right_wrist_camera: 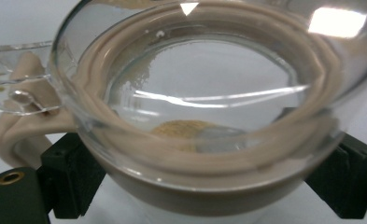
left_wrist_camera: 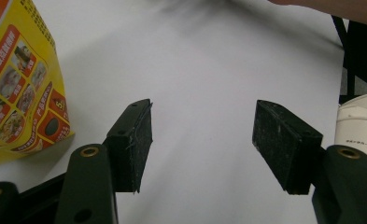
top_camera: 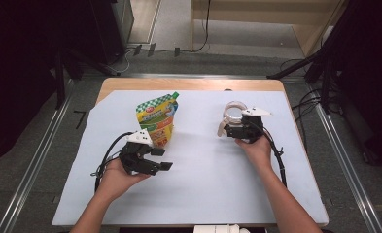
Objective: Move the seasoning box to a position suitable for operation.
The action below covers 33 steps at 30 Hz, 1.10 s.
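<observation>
A clear glass lid with a beige rubber seal sits between the jaws of the right claw, on the far right part of the white table. In the right gripper view its round rim spans the whole gap, with a beige tab and a clear flap at the left, and the black pads stand at both sides of the rim. Whether they press on it or only stand beside it, I cannot tell. The lid seems to be at the table surface.

The left claw hangs over bare table with its jaws moderately open and nothing between them. Just beside it, further from the person, stands a yellow and green spouted refill pouch, upright.

I judge the step in hand is setting down or releasing the lid. The next move probably calls for drawing the right claw back without dragging the lid, and for bringing the left claw to the pouch, low and square to its side.
</observation>
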Tool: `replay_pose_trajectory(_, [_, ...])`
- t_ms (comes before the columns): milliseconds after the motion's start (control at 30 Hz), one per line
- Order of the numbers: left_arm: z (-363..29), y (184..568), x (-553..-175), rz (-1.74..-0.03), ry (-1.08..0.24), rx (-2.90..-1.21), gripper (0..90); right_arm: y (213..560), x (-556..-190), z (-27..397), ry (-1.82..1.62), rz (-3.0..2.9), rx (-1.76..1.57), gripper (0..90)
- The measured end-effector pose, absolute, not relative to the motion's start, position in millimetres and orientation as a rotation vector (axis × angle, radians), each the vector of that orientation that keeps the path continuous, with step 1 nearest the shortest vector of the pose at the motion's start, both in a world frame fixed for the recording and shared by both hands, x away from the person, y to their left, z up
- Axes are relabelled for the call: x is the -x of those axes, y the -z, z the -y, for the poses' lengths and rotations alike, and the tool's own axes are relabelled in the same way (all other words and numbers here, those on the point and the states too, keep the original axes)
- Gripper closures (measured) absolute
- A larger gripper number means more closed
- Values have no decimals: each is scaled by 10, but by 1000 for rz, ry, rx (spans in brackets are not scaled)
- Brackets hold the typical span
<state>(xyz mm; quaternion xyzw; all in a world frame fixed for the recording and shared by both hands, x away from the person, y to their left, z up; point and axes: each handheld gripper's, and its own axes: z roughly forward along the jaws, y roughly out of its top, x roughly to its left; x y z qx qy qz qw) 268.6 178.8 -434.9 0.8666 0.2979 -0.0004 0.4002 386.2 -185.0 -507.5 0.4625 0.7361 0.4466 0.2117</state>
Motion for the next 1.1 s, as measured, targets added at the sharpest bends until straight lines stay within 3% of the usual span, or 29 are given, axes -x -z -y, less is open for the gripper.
replay_pose_trajectory(1100, [-1726, 4355, -2696, -739, 10, -2204, 382, 4915, -3744, 1763, -1255, -2012, -1263, 121])
